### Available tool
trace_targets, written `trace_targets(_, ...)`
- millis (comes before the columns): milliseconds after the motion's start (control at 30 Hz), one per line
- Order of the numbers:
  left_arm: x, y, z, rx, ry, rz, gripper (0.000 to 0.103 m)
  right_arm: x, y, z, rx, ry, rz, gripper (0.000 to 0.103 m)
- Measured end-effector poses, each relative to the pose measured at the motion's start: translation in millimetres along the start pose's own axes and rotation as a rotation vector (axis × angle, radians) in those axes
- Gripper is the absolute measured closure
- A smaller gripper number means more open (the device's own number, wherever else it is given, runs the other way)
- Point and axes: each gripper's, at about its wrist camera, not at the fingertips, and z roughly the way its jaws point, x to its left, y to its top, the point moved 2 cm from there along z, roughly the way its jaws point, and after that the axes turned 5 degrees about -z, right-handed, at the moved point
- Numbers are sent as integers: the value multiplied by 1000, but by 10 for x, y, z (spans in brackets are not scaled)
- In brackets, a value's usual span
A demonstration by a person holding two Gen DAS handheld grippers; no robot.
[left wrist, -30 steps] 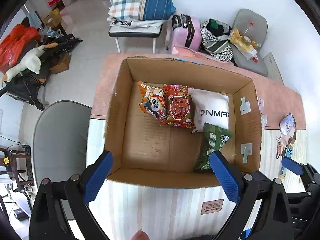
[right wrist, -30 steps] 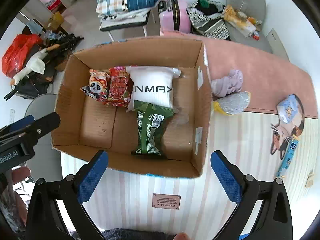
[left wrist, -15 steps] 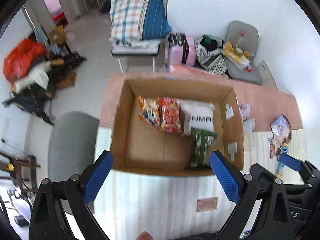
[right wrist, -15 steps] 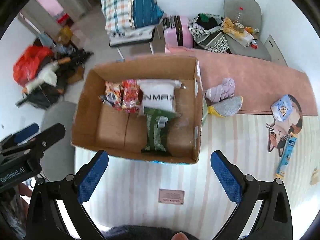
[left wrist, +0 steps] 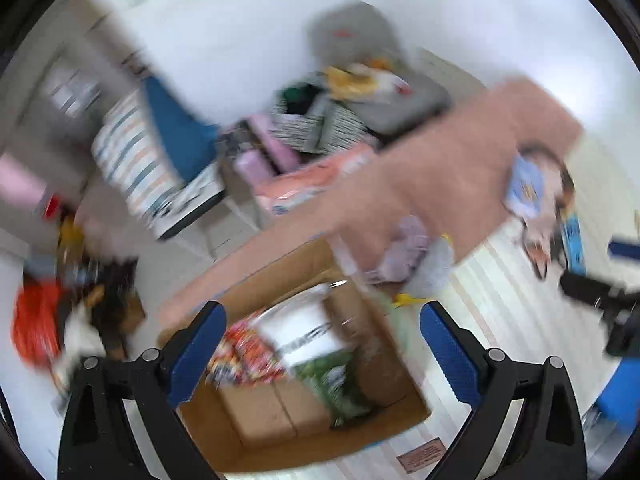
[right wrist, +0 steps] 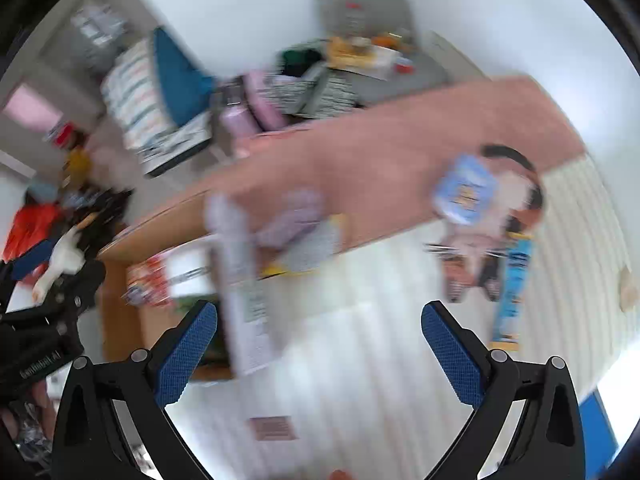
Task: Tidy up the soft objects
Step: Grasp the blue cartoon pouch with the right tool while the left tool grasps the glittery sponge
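Note:
Both views are motion-blurred. The cardboard box (left wrist: 256,292) holds a white pillow pack (left wrist: 300,328), red snack bags (left wrist: 248,356) and a green bag (left wrist: 336,384). My left gripper (left wrist: 320,344) is open and empty above the box. A lilac soft toy (right wrist: 296,216) and a grey-and-yellow soft toy (right wrist: 316,248) lie beside the box's right wall (right wrist: 240,280); they also show in the left wrist view (left wrist: 408,252). My right gripper (right wrist: 320,344) is open and empty over the striped cloth, in front of these toys.
A cat-shaped mat (right wrist: 504,208) with a blue pouch (right wrist: 464,192) and a blue stick pack (right wrist: 512,292) lie at the right. A pink runner (right wrist: 380,148) crosses the table's far side. Chairs, bags and a suitcase stand behind.
Both grippers have lifted and swung quickly to the right, tilting the views. The box has shifted to the lower left of both views. Both grippers stay open and empty.

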Motion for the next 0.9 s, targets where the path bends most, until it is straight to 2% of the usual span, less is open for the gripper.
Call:
trace_targets(167, -759, 329, 759, 155, -32, 260, 4, -817, 221, 384, 85, 2, 118, 0)
trace_targets(300, -1215, 356, 1452, 296, -13, 370, 8, -1433, 435, 803, 159, 21, 226, 0)
trace_targets(367, -1341, 342, 1711, 355, -8, 391, 15, -1660, 541, 1011, 191, 22, 270, 0)
trace_targets(567, -1504, 256, 2267, 507, -41, 379, 16, -2153, 863, 1705, 277, 7, 366, 0)
trace_targets(700, -1513, 270, 2335, 511, -16, 399, 16, -2273, 1036, 2046, 308, 11, 402, 0)
trace_targets(900, -1494, 284, 2304, 535, -44, 410, 16, -2296, 1183, 2503, 386, 0, 447, 1)
